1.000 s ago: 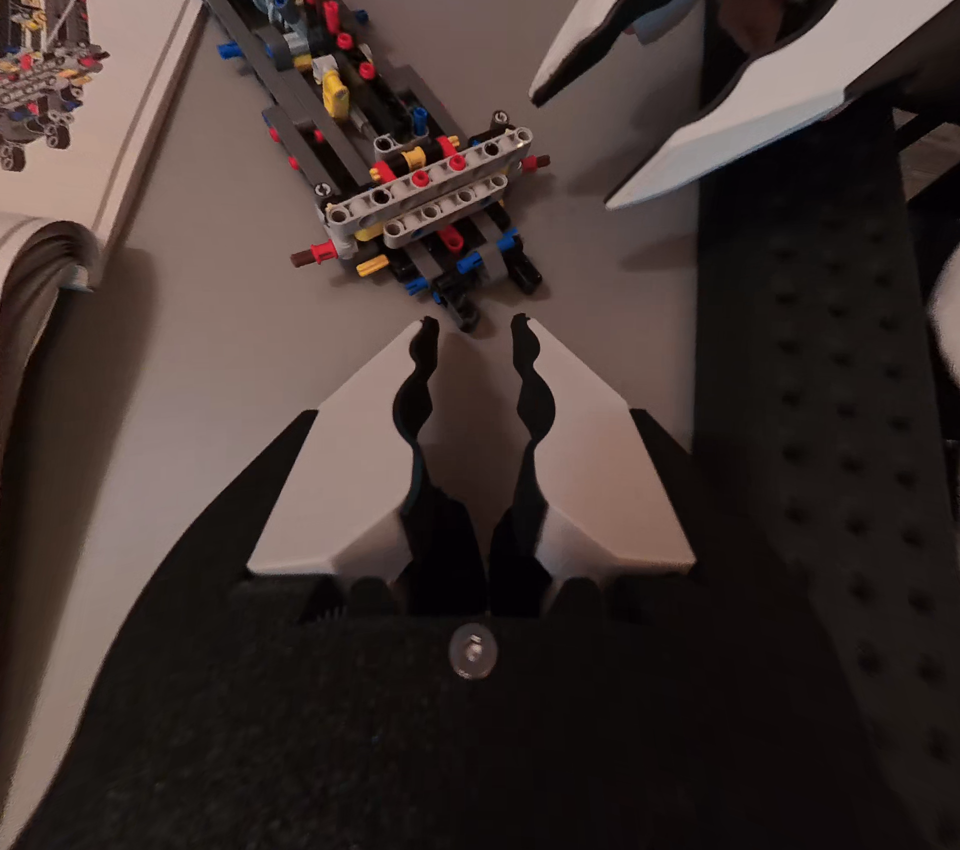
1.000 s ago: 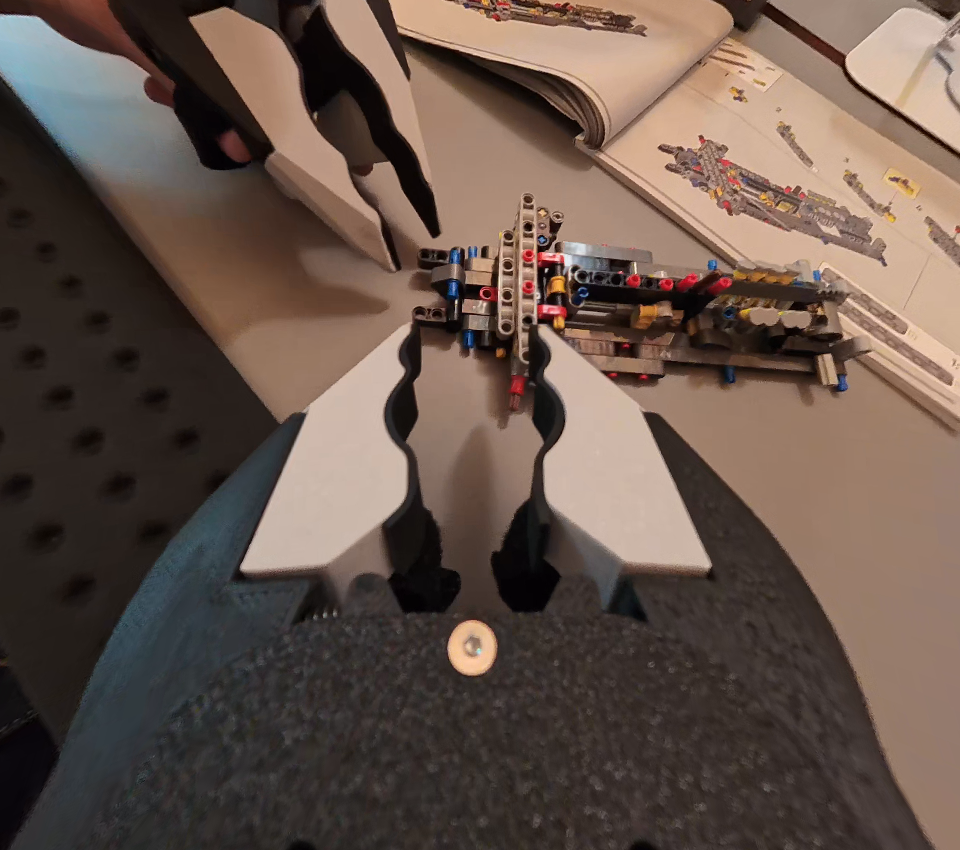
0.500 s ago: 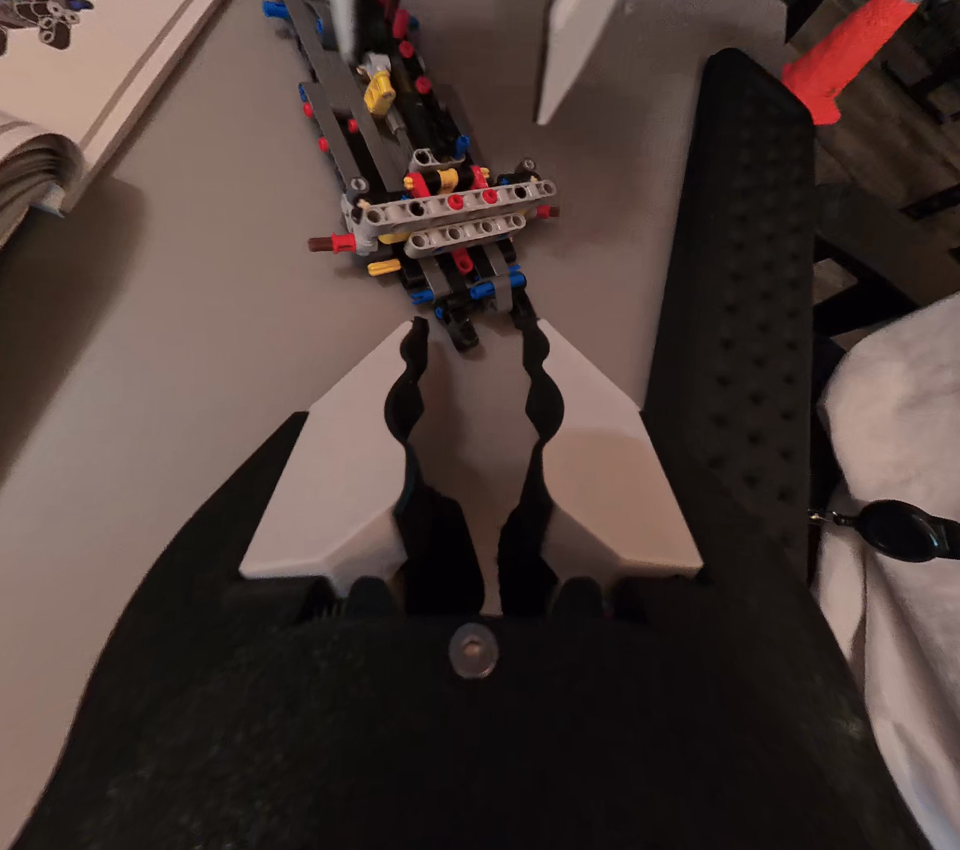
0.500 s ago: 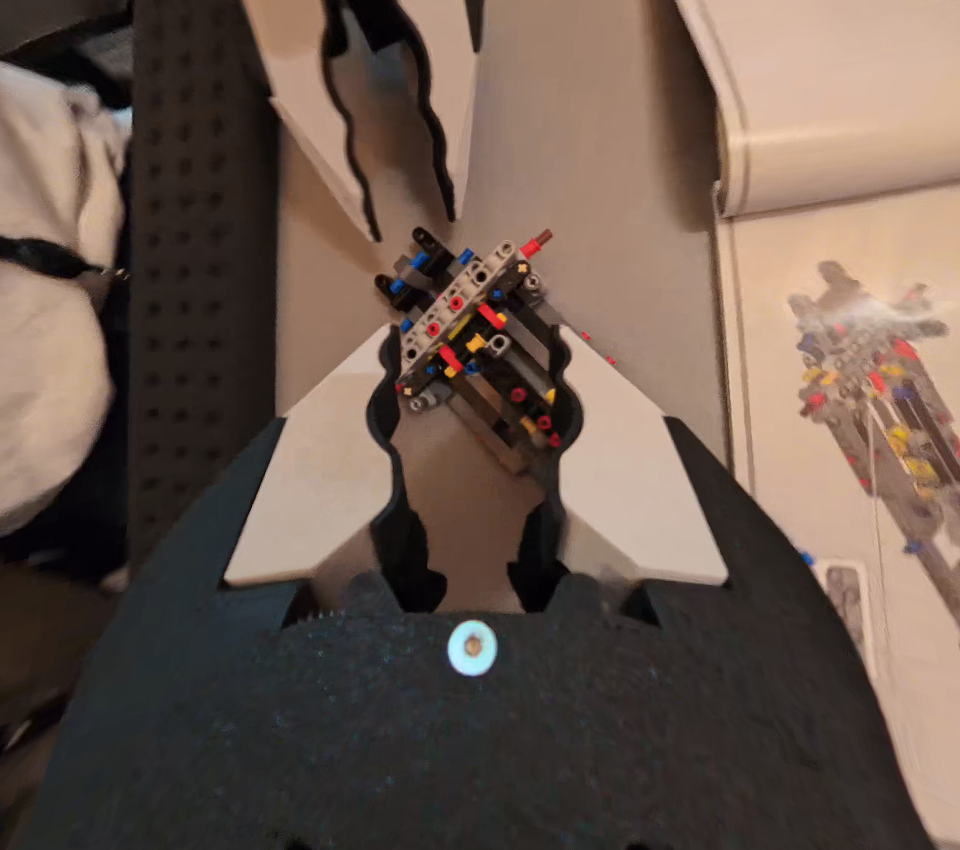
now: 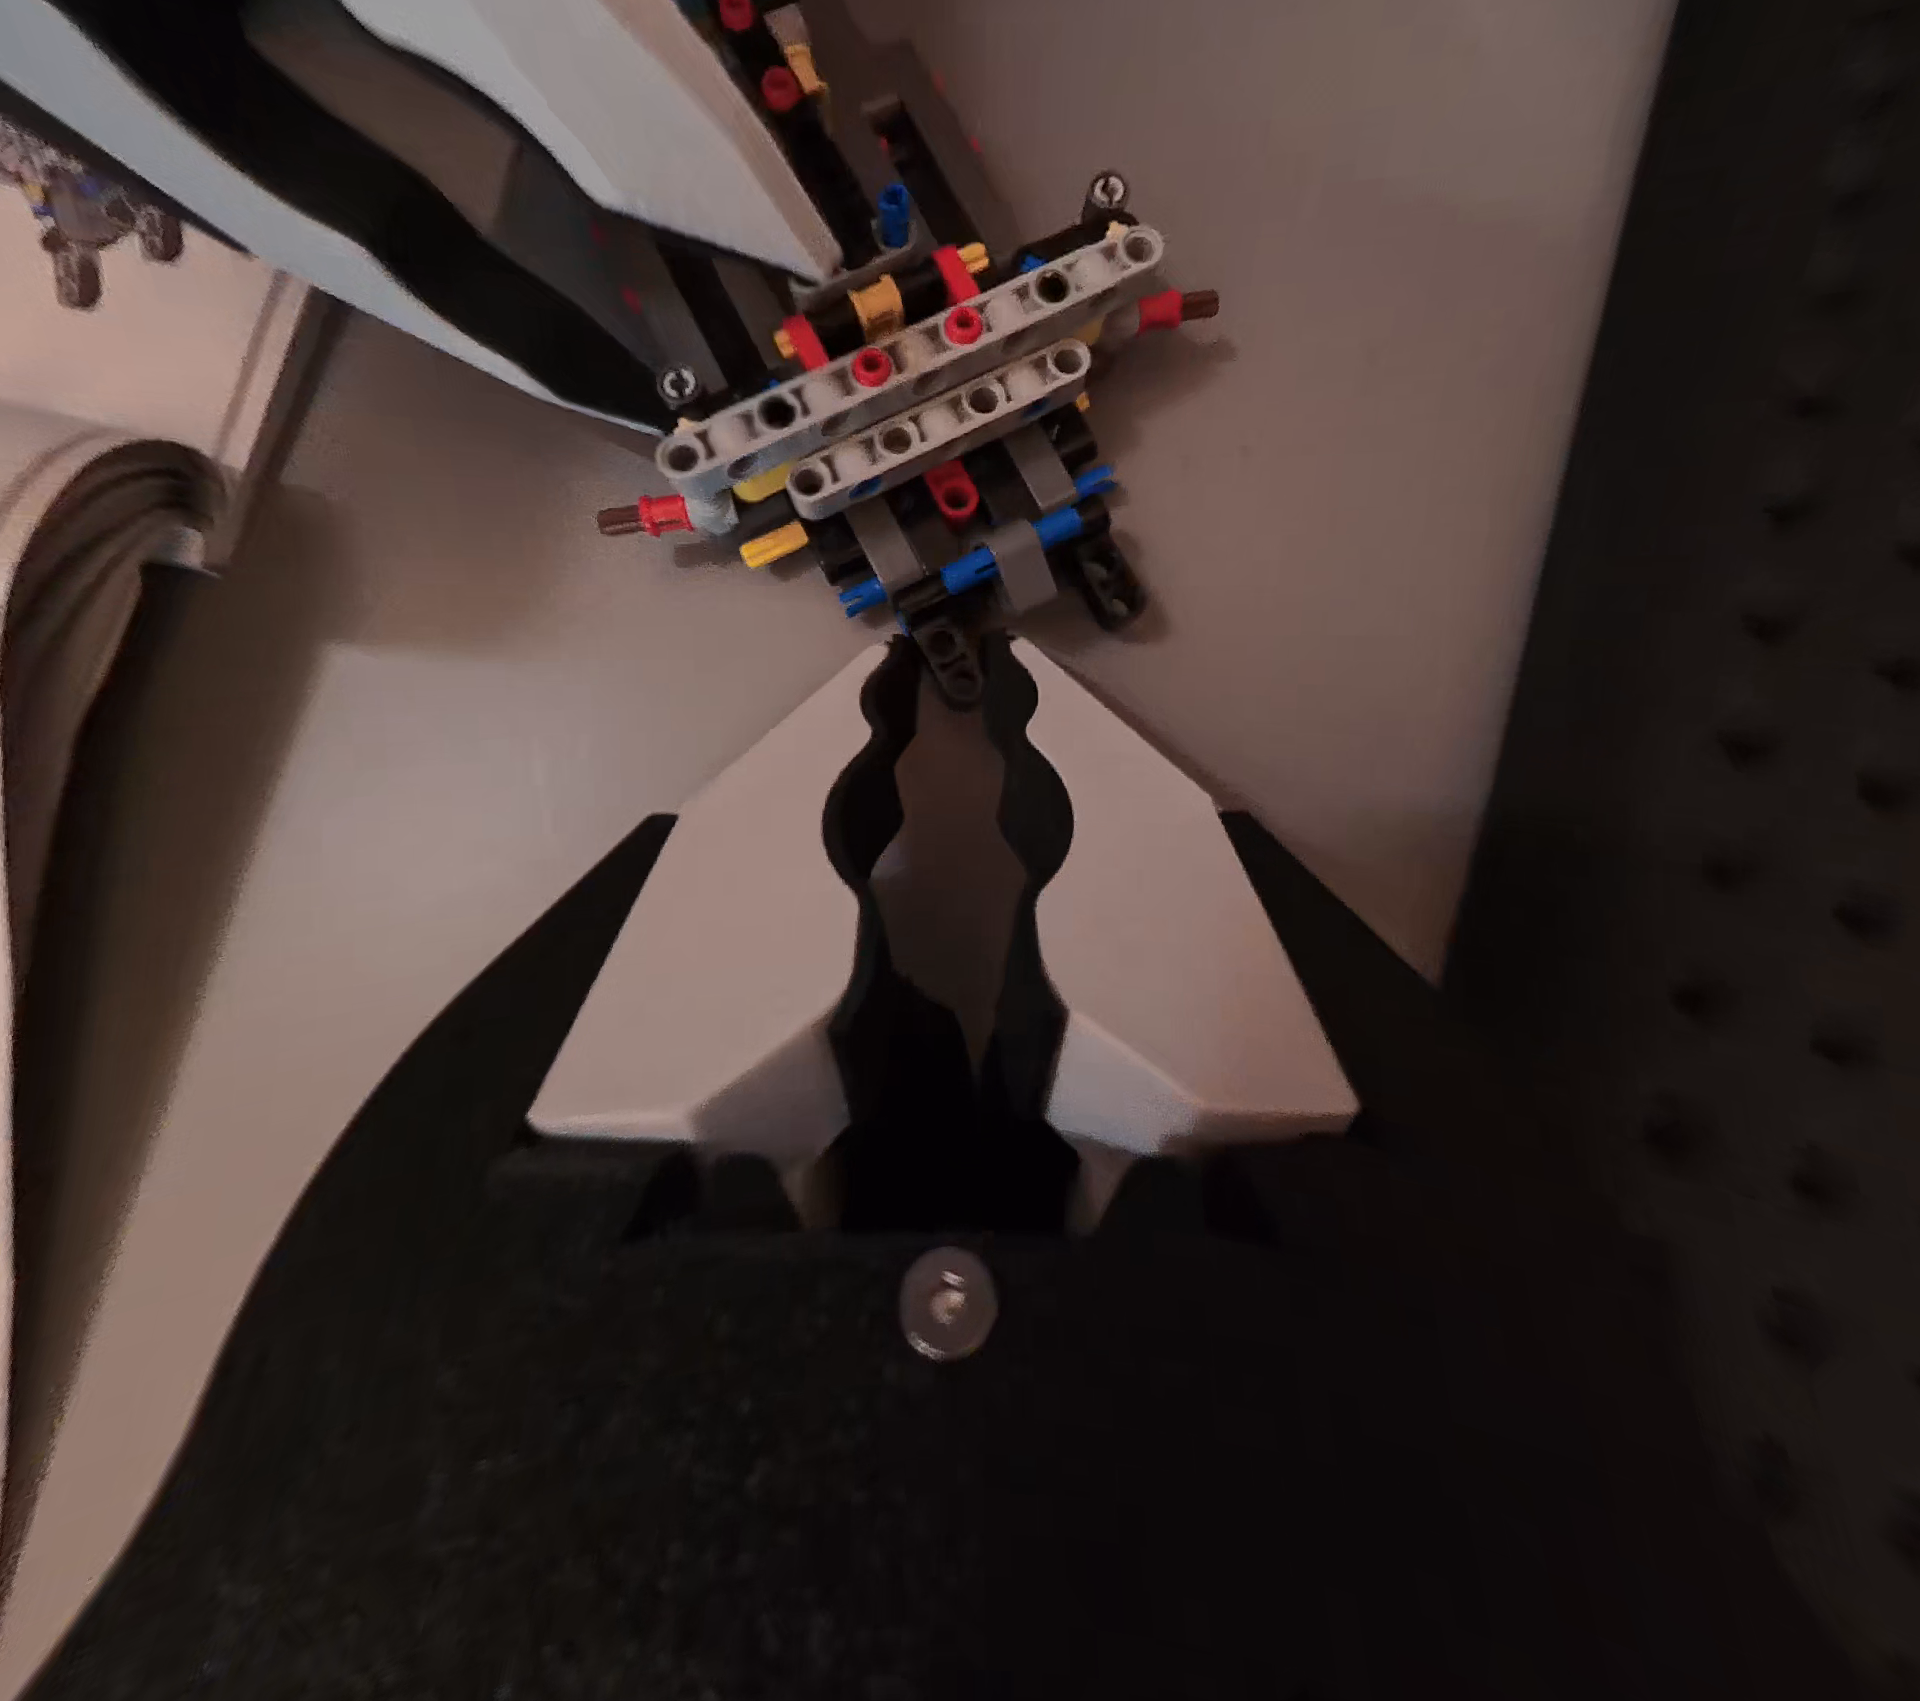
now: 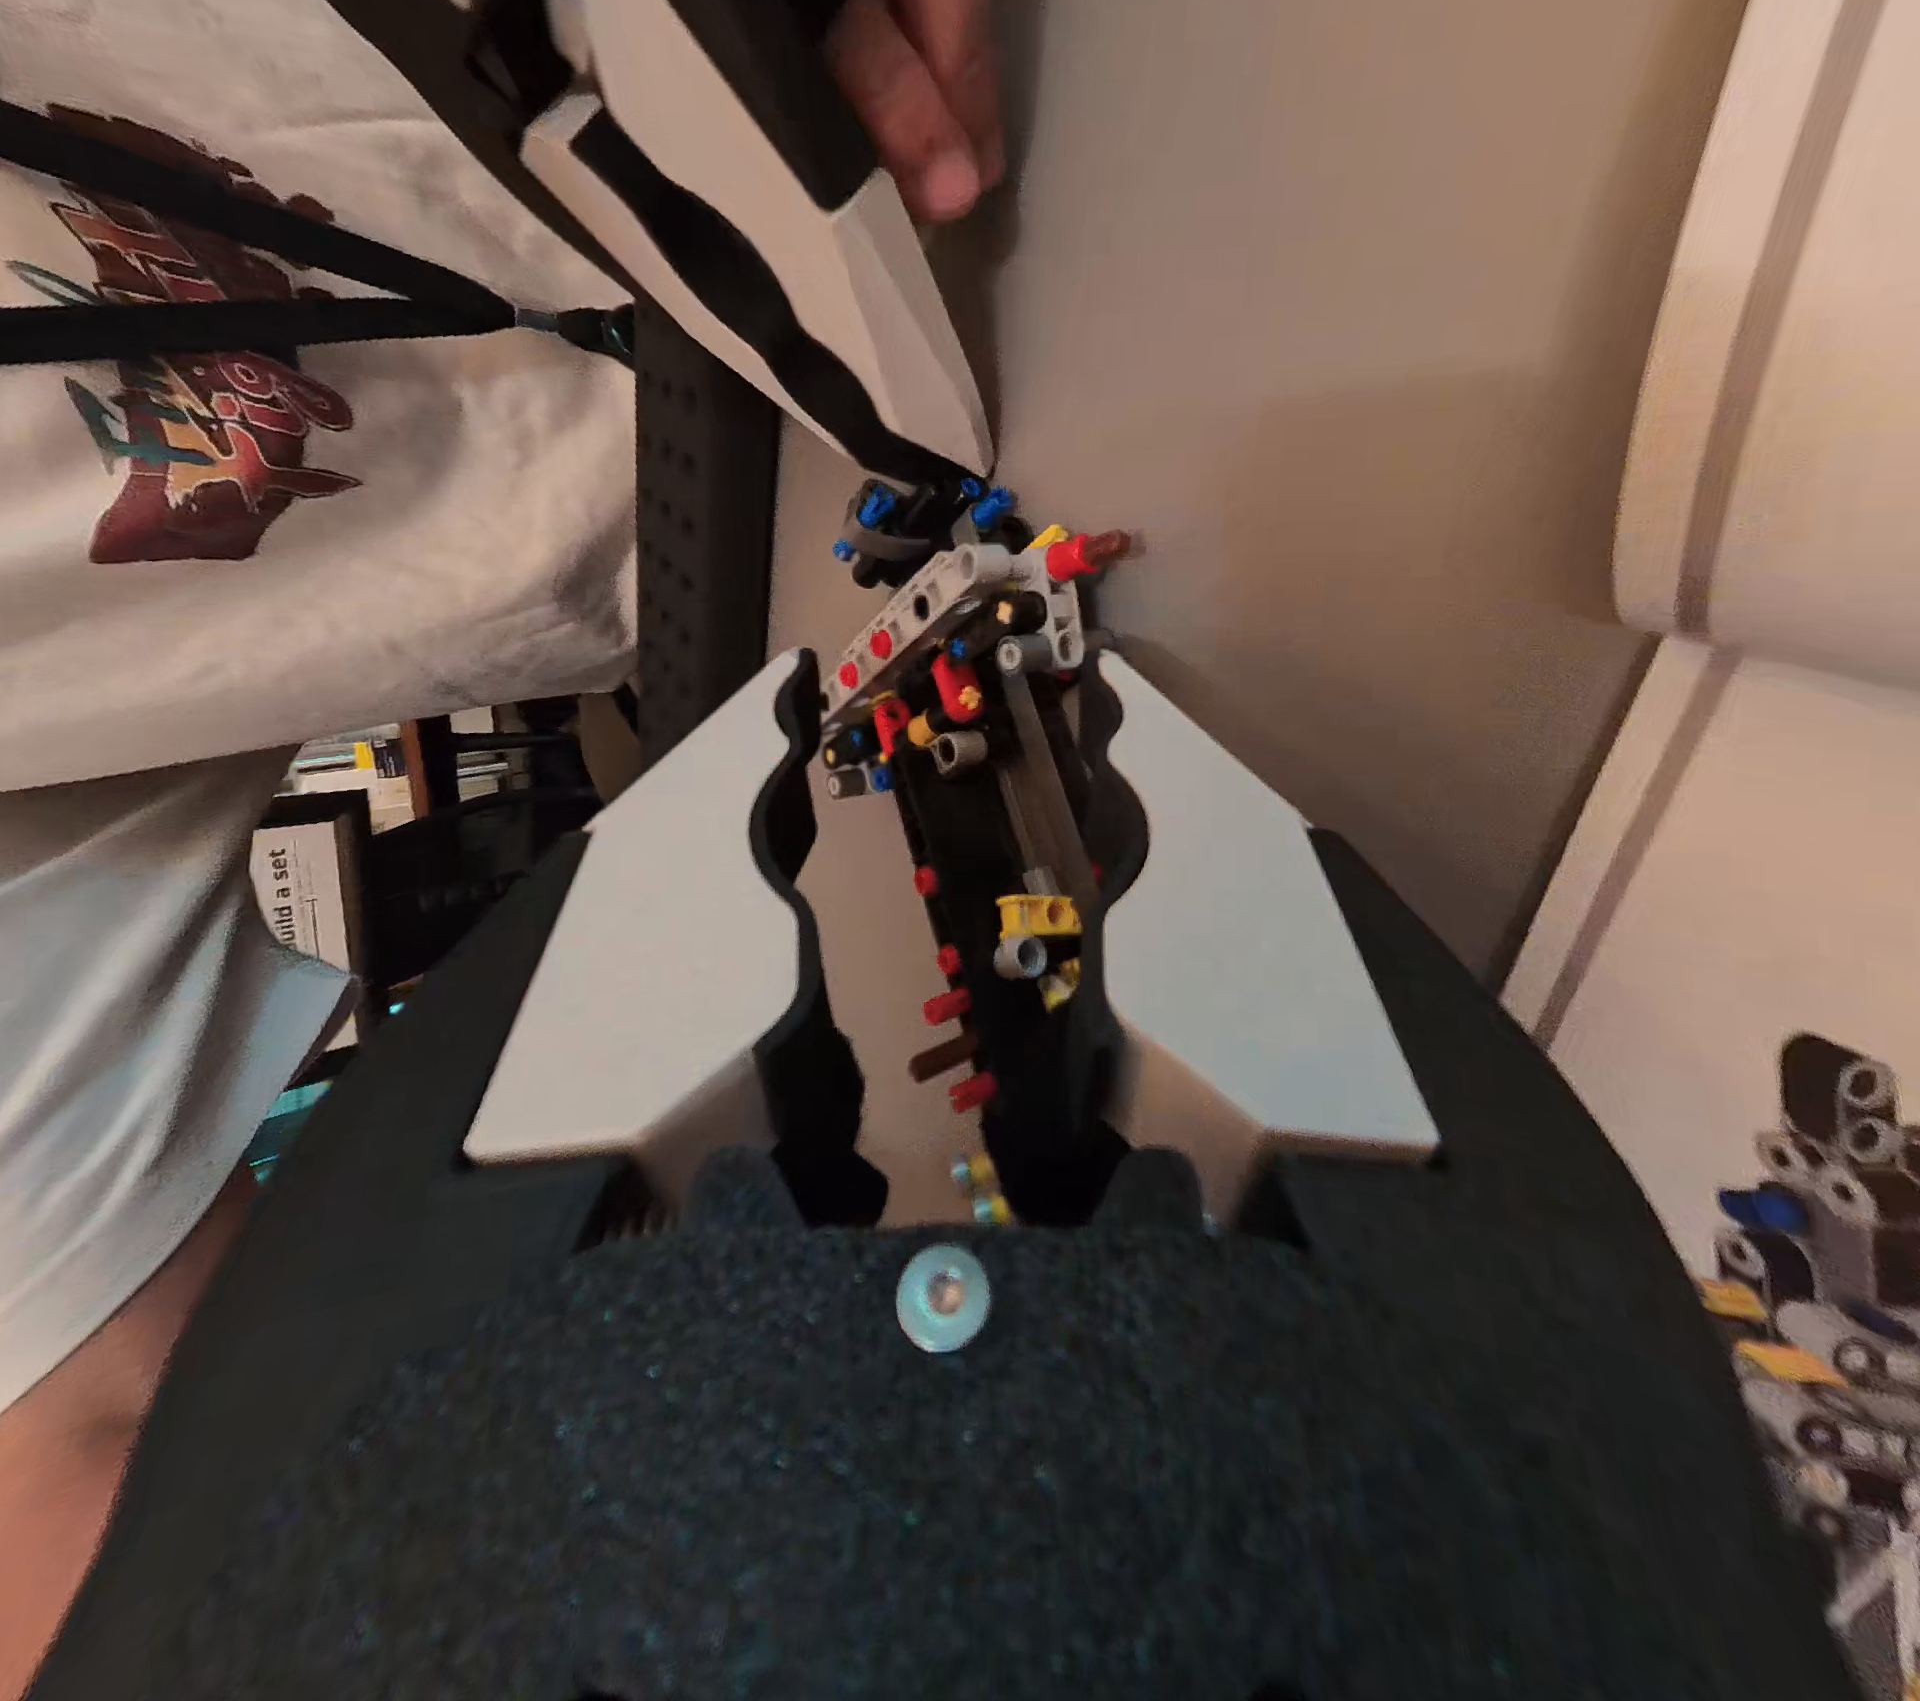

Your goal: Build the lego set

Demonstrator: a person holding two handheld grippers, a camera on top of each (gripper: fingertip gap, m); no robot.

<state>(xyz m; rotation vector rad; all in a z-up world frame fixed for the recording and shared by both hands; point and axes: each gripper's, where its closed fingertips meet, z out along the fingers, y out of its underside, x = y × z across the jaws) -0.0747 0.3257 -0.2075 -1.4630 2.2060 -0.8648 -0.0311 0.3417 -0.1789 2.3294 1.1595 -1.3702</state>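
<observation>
The lego model (image 5: 914, 394), a long dark chassis with grey beams and red, blue and yellow pins, lies on the beige table. My left gripper (image 5: 954, 649) is shut on the black connector at the model's near end. It also shows in the right wrist view (image 6: 966, 467), with its tips on the blue-and-black end. My right gripper (image 6: 951, 675) is open and straddles the model (image 6: 966, 612) lengthwise. Its right finger is against the chassis and a gap shows on the left side. In the left wrist view the right gripper (image 5: 748, 347) covers the model's far part.
The open instruction booklet (image 5: 83, 560) lies beside the model and shows in the right wrist view (image 6: 1766, 301). A black perforated board (image 5: 1714, 716) runs along the table edge. A person's white shirt (image 6: 260, 508) and hand (image 6: 914, 41) are close behind the left gripper. The left gripper's tips are roughly 6 cm from the right gripper's.
My left gripper has narrowed onto the model's black end connector. My right gripper has swung round and come down over the model, from beside it to straddling it lengthwise.
</observation>
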